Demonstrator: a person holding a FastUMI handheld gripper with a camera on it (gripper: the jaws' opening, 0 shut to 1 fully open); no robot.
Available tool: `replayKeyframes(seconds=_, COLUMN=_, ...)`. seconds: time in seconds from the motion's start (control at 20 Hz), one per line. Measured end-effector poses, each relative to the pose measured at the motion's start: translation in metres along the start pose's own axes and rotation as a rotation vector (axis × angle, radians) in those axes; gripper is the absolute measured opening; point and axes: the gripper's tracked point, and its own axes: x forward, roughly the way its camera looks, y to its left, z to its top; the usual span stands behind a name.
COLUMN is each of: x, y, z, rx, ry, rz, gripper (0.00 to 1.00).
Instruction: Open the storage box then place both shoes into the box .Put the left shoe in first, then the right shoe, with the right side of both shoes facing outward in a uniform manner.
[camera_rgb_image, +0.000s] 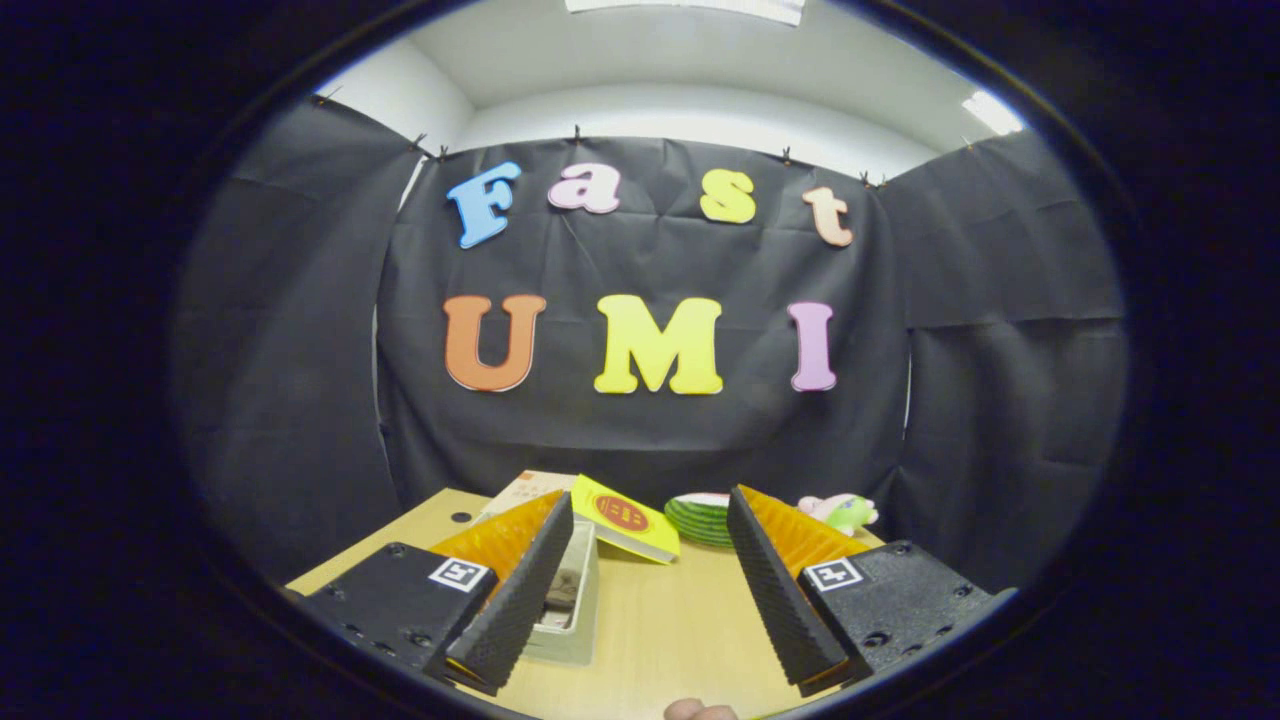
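Observation:
My gripper (650, 515) is open and raised above the wooden table (660, 620), with nothing between its fingers. A pale storage box (577, 600) stands on the table beside and partly behind the left finger (520, 590). Its top is open, and a brown shoe (562, 590) shows inside it. The rest of the box is hidden by that finger.
Beyond the fingers lie a yellow booklet (625, 518), a tan packet (525, 490), a stack of green plates (703, 520) and a small green and pink toy (843, 512). Part of a hand (700, 711) shows at the table's near edge.

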Motion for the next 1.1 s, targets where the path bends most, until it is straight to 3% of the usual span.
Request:
replayKeyframes(seconds=0.2, x=-0.029, y=-0.015, z=-0.011, rx=0.012, ry=-0.032, rz=0.021, gripper=0.99)
replayKeyframes(seconds=0.35, x=-0.043, y=-0.038, z=-0.023, rx=0.021, ry=-0.027, rz=-0.013, gripper=1.00)
replayKeyframes(seconds=1.1, x=-0.063, y=-0.013, z=-0.029, rx=0.020, ry=-0.005, rz=0.051, gripper=1.00)
